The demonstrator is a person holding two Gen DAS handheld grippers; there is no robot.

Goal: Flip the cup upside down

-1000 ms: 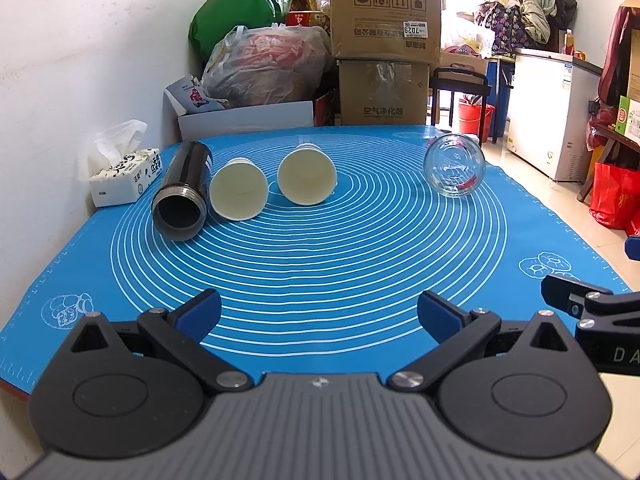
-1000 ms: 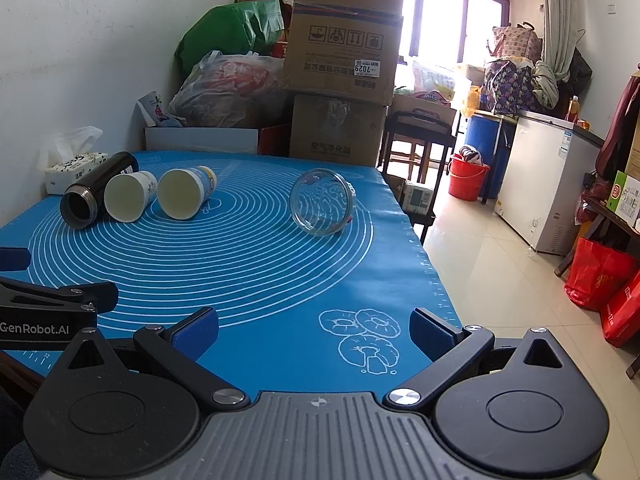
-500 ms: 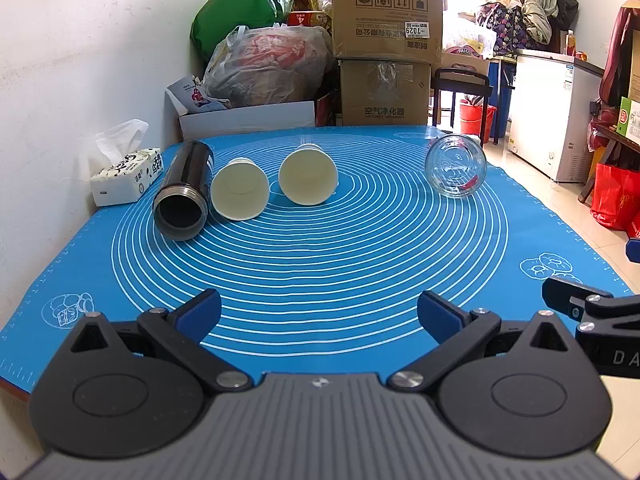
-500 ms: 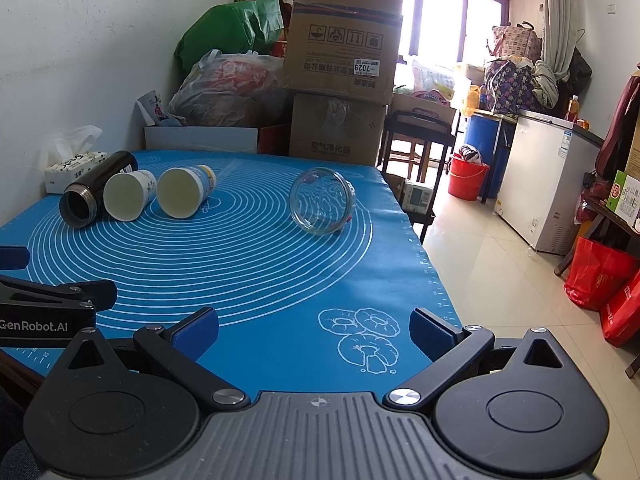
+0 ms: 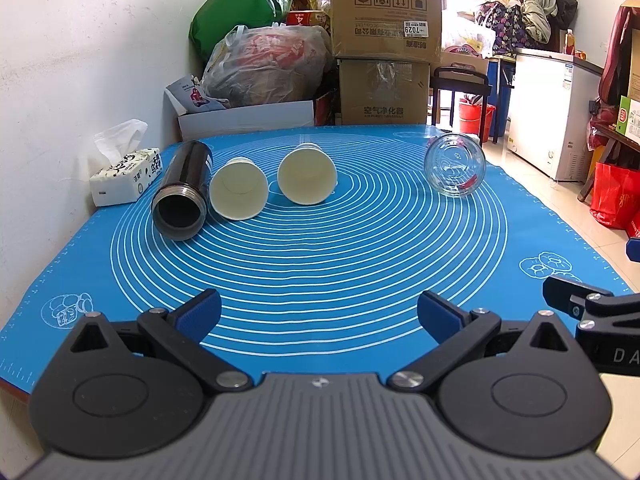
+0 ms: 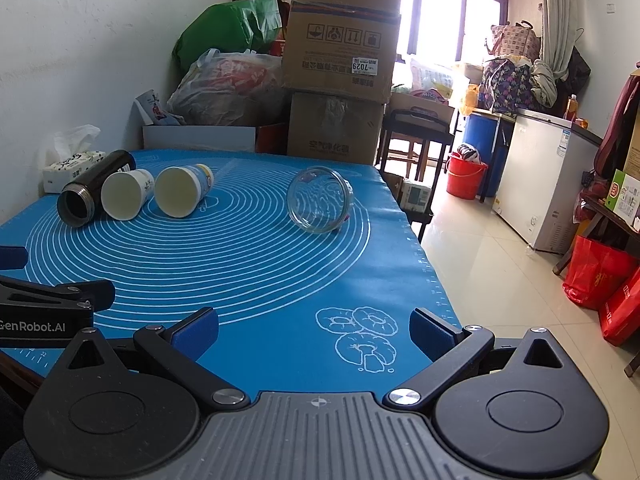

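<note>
Four vessels lie on their sides on the blue mat point(image 5: 320, 264), mouths toward me: a black flask point(image 5: 182, 196), two cream paper cups point(image 5: 239, 190) point(image 5: 307, 175), and a clear glass cup point(image 5: 455, 167) at the right. In the right wrist view they show as the flask point(image 6: 86, 196), the paper cups point(image 6: 124, 196) point(image 6: 182, 191) and the glass cup point(image 6: 320, 205). My left gripper point(image 5: 319, 312) is open and empty near the mat's front edge. My right gripper point(image 6: 314, 330) is open and empty over the mat's front right corner.
A tissue box point(image 5: 126, 176) stands at the mat's left edge by the wall. Cardboard boxes point(image 5: 386, 44) and bags point(image 5: 264, 68) pile up behind the table. A white freezer point(image 6: 544, 184) and red bags point(image 6: 596, 276) stand on the floor to the right.
</note>
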